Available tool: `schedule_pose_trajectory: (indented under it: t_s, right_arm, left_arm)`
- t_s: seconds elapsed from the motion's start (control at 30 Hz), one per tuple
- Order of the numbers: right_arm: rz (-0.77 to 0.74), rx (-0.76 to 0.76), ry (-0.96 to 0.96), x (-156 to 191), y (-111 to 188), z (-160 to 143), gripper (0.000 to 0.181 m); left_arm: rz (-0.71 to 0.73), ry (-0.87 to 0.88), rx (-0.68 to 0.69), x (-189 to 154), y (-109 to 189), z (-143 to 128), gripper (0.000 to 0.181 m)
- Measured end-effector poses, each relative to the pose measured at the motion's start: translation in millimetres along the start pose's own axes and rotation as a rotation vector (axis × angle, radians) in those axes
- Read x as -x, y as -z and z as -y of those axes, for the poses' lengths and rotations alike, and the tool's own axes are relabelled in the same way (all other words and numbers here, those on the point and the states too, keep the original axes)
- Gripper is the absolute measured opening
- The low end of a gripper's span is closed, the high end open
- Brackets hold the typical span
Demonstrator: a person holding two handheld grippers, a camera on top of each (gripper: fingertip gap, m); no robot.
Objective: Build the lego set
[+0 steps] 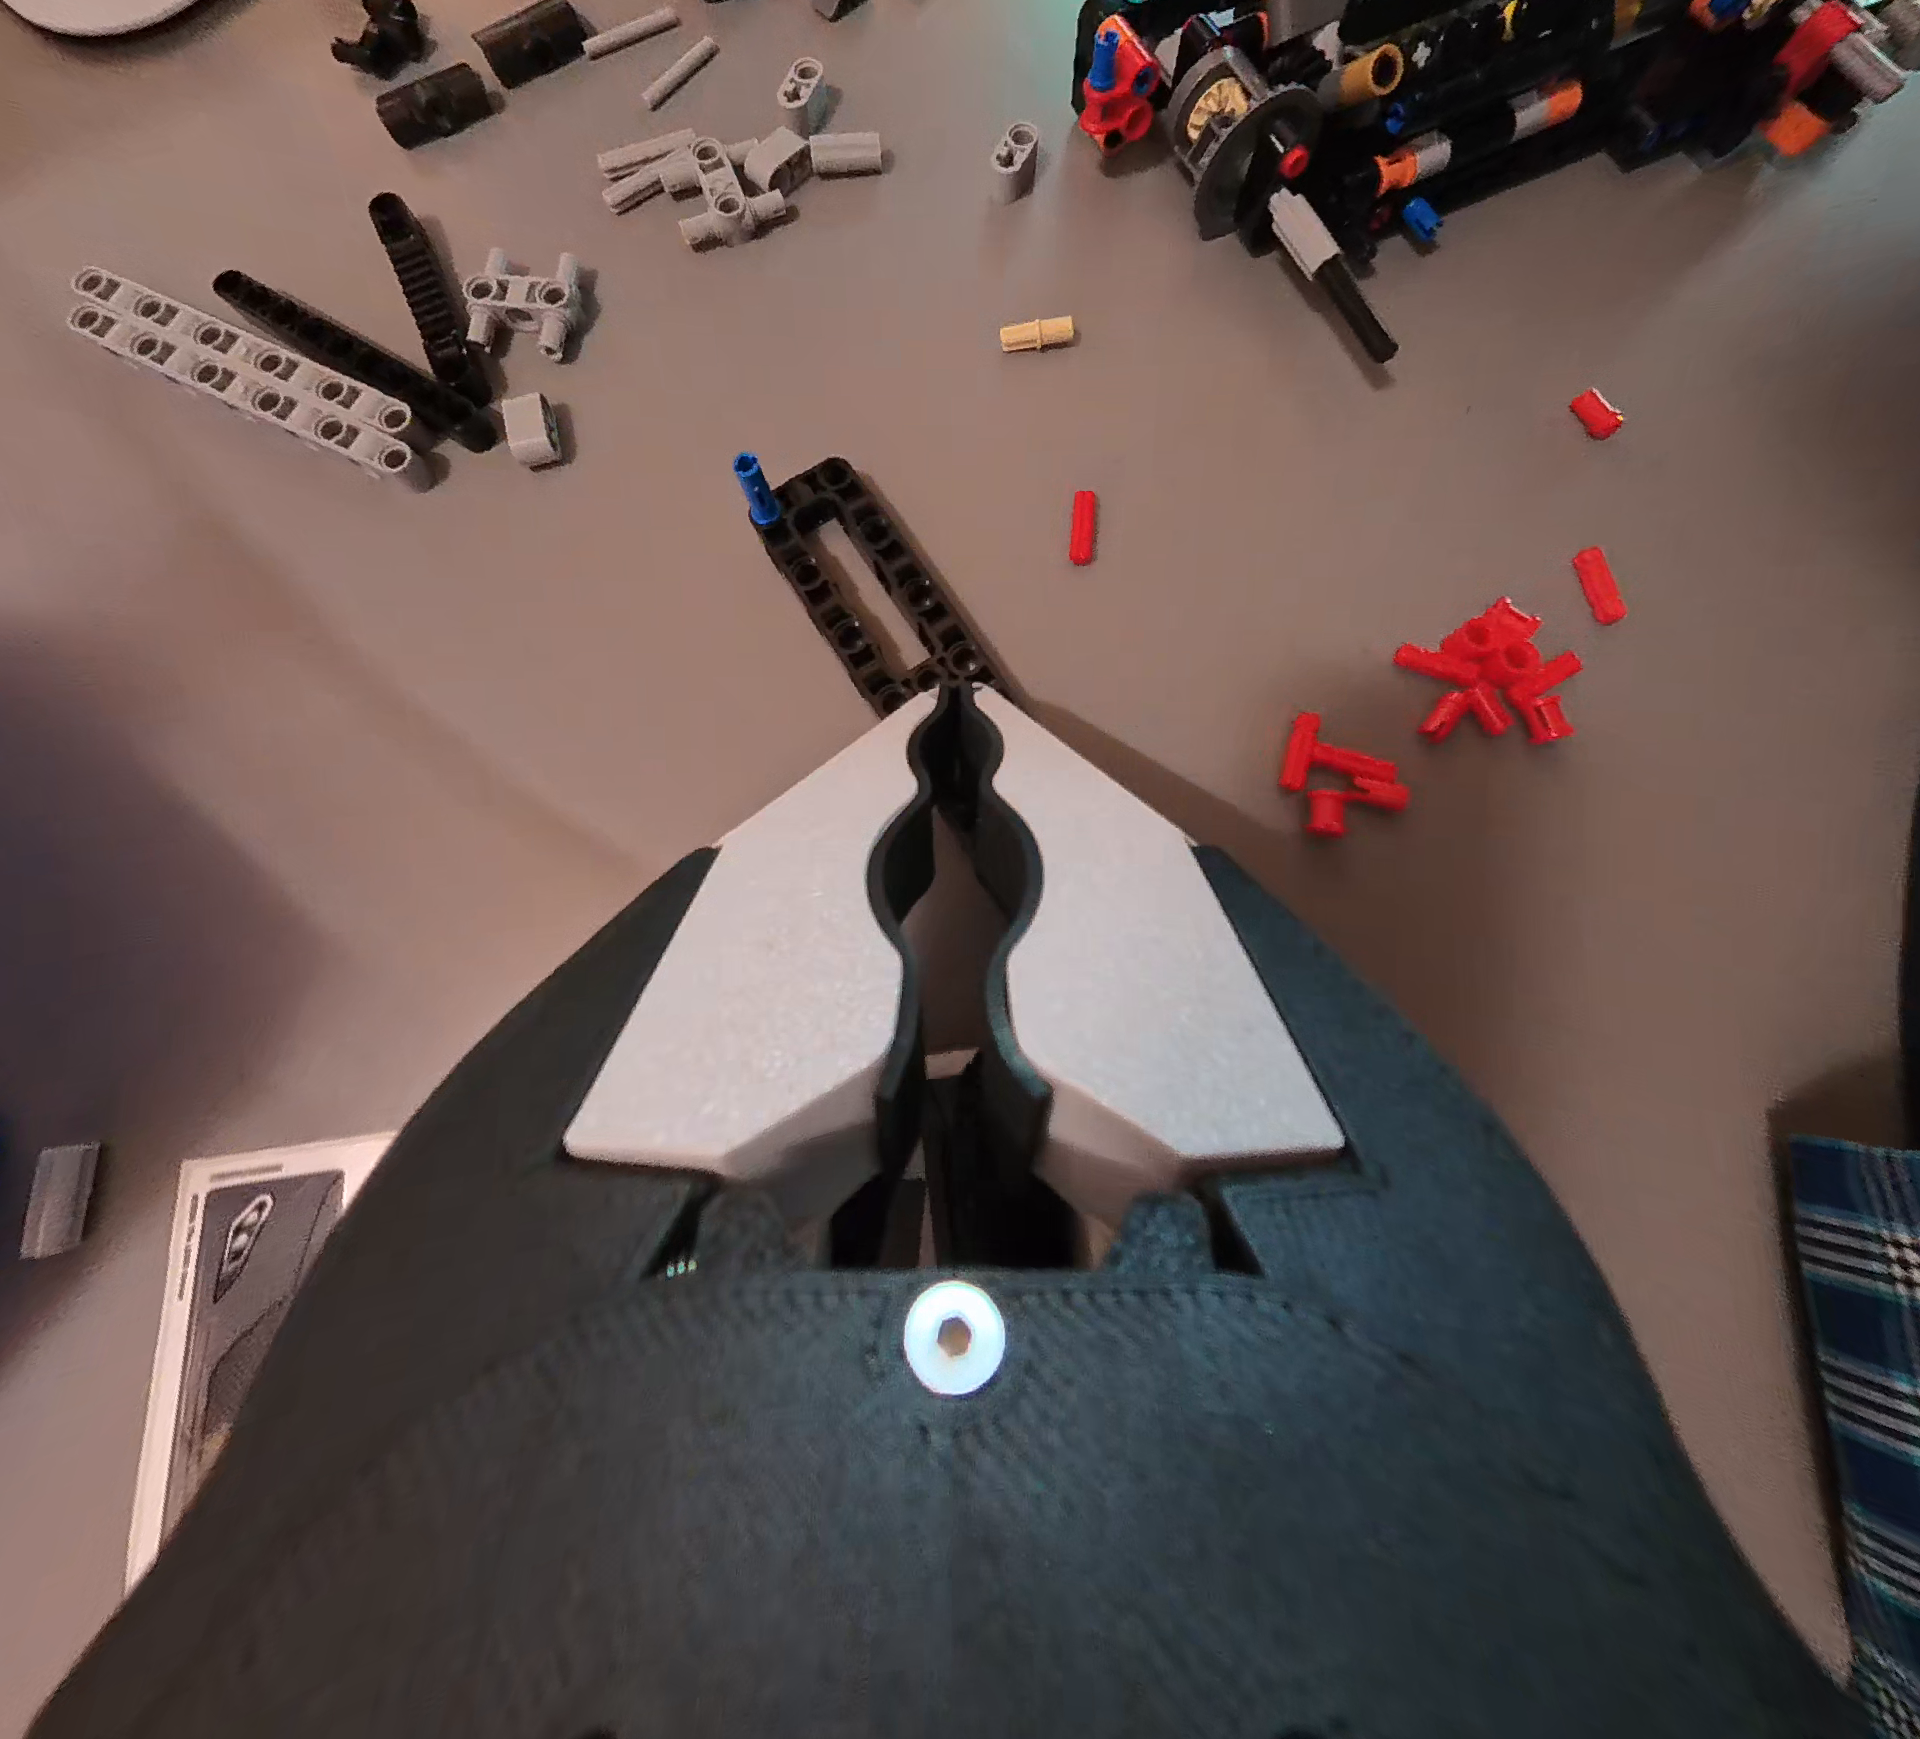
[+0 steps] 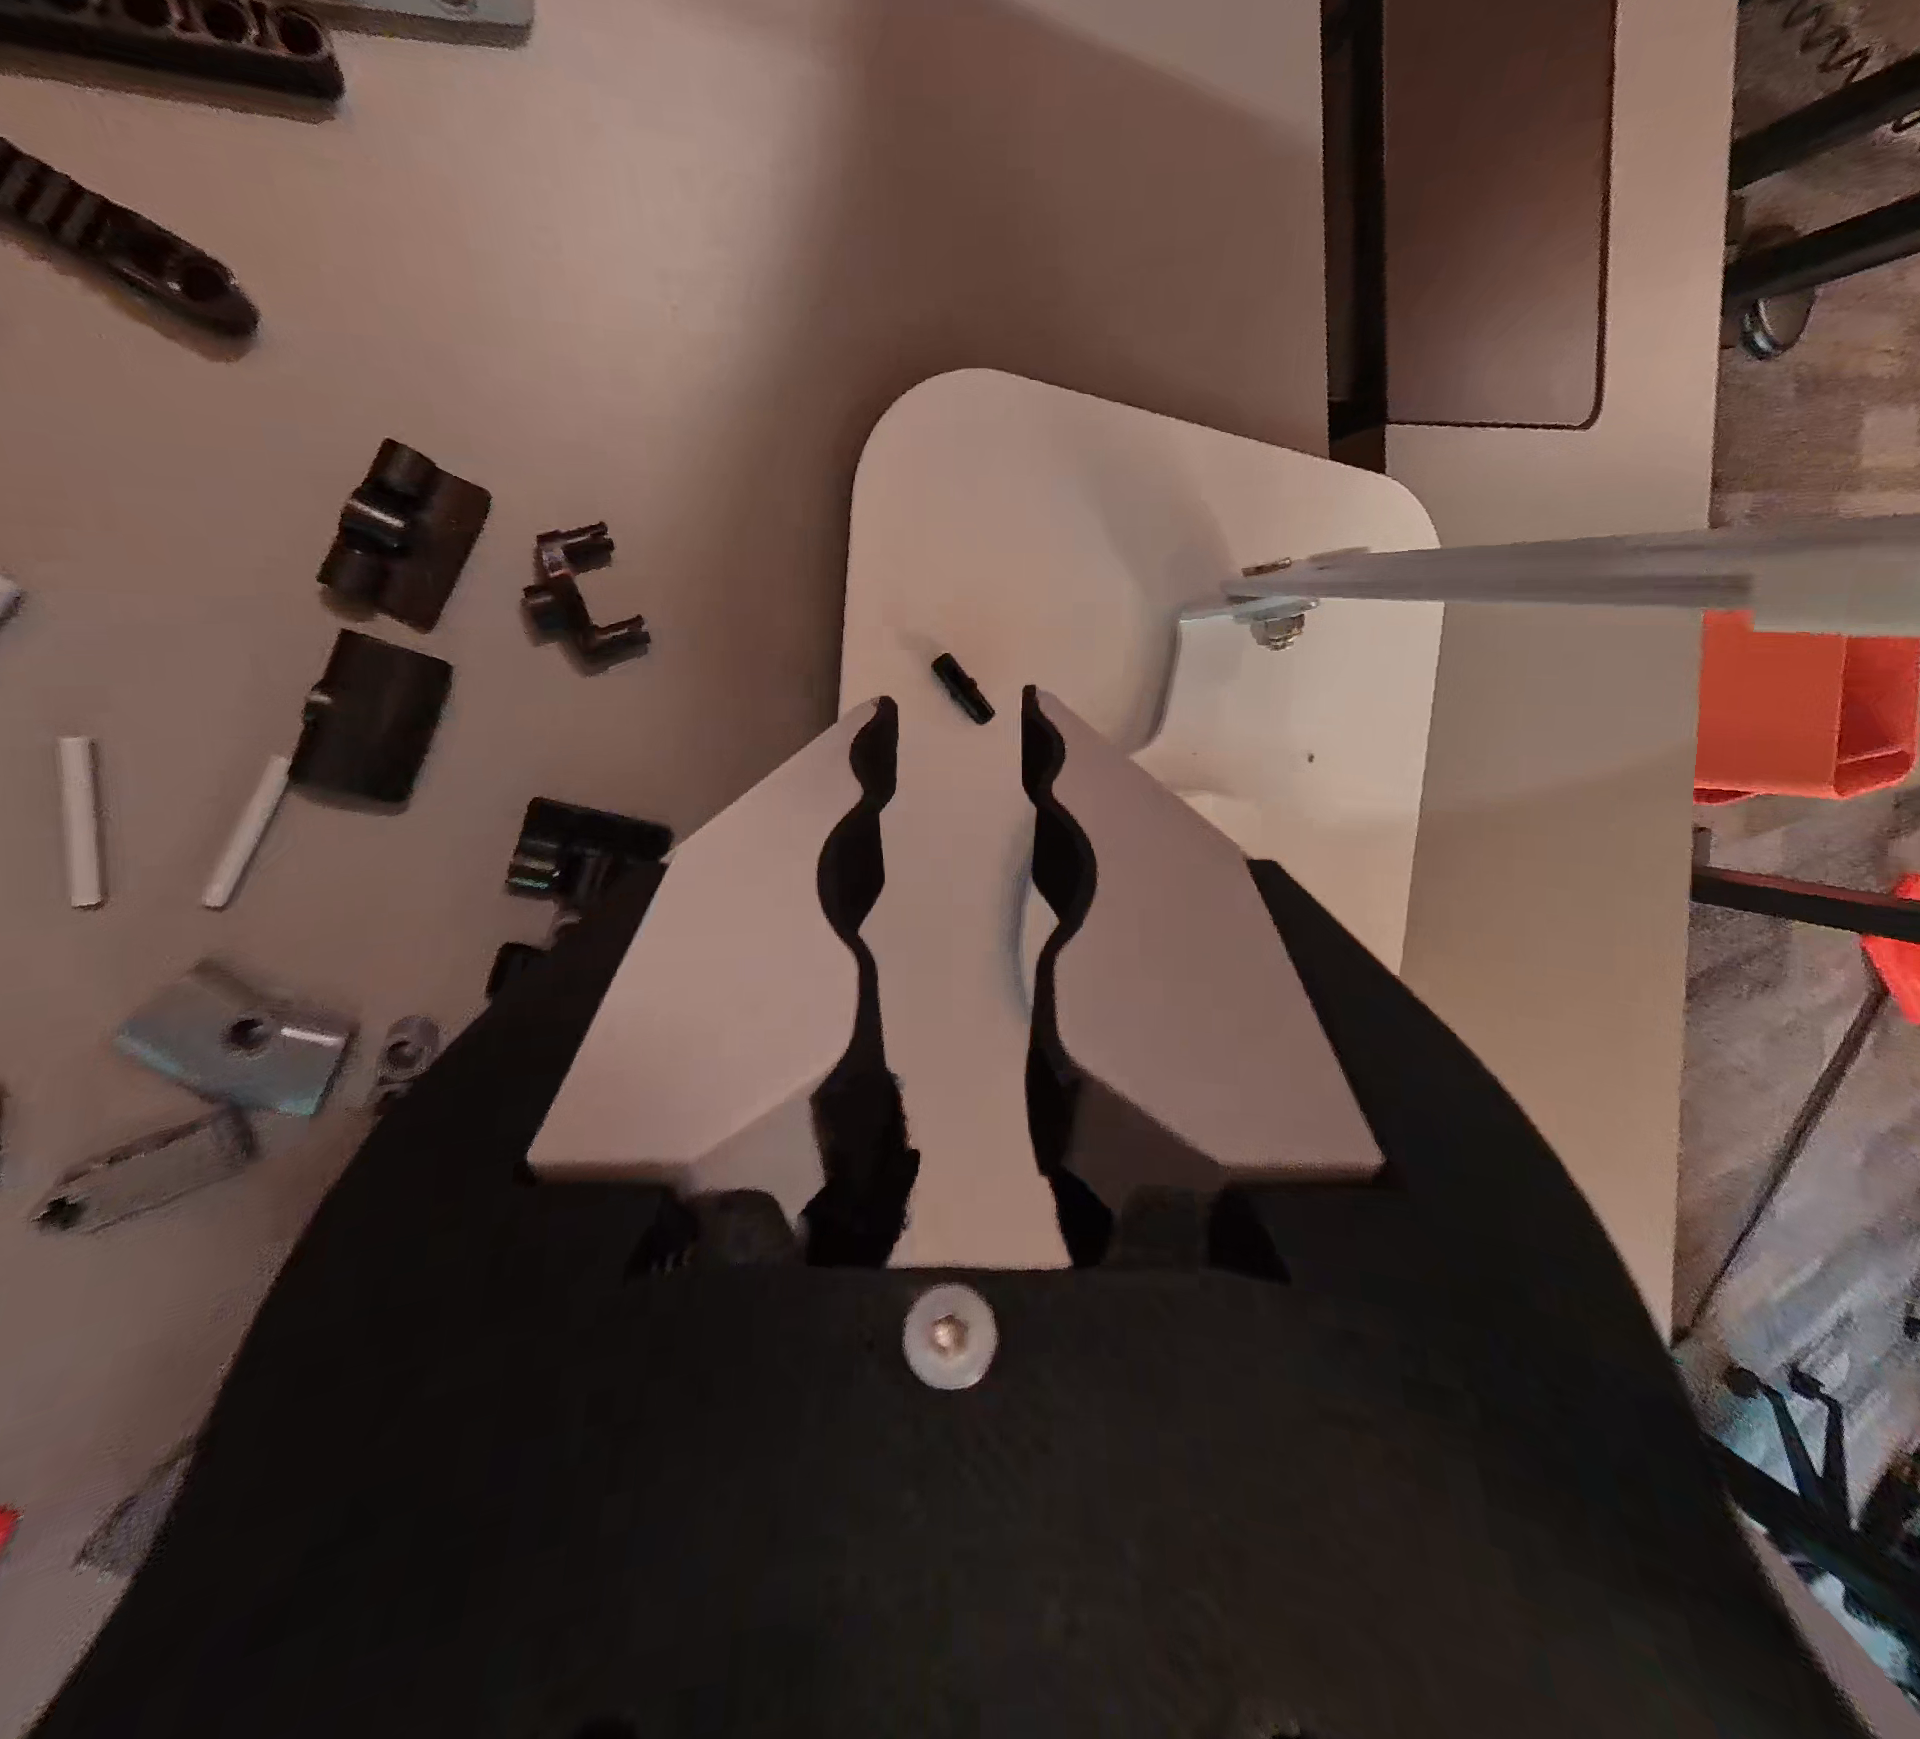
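lego model [image 1: 1507, 27]: half-built car chassis, it lies at the far right of the table [image 1: 1195, 463], well apart from both tongs.
frame [image 1: 873, 583]: black rectangular piece with holes, a blue pin [image 1: 750, 486] stands in its far corner.
left tongs [image 1: 954, 692]: closed narrow on the near end of the frame; i think they keep it steady and lifted a little so more pins can go in.
right tongs [image 2: 951, 702]: apart, holding nothing; they hover over a white plate [image 2: 1039, 484].
black pin [image 2: 961, 688]: small, it lies on the plate, just between and ahead of the right fingertips, so probably this is the next piece to grasp.
loose parts: red pins [image 1: 1486, 666] at the right of the frame, a tan pin [image 1: 1036, 333] beyond it, grey beams [image 1: 239, 370] and black beams [image 1: 343, 349] at the far left.
booklet [image 1: 239, 1326]: near left corner, partly hidden under the left tongs.
risk: the black pin is tiny and round, it can roll away on the smooth plate if the fingers close off-centre.
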State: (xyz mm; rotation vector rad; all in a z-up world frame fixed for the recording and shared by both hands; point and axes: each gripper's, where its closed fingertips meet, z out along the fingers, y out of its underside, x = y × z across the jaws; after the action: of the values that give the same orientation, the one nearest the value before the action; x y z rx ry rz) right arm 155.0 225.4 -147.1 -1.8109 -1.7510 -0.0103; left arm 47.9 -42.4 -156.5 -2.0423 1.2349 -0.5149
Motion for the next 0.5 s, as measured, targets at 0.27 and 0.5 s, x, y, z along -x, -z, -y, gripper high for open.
schedule_pose_trajectory:
  t_s: [0.27, 0.5]
  right_arm:
    - [0.141, -0.093, -0.095, -0.3, -10.1, -0.6, 0.003]
    - [0.186, -0.094, -0.137, 10.9, -6.0, 2.4, 0.002]
  left_arm:
    - [-0.009, 0.003, -0.013, -0.2, -0.3, 0.3, 0.0]
    - [-0.013, 0.004, -0.011, -0.2, -0.2, 0.3, 0.0]
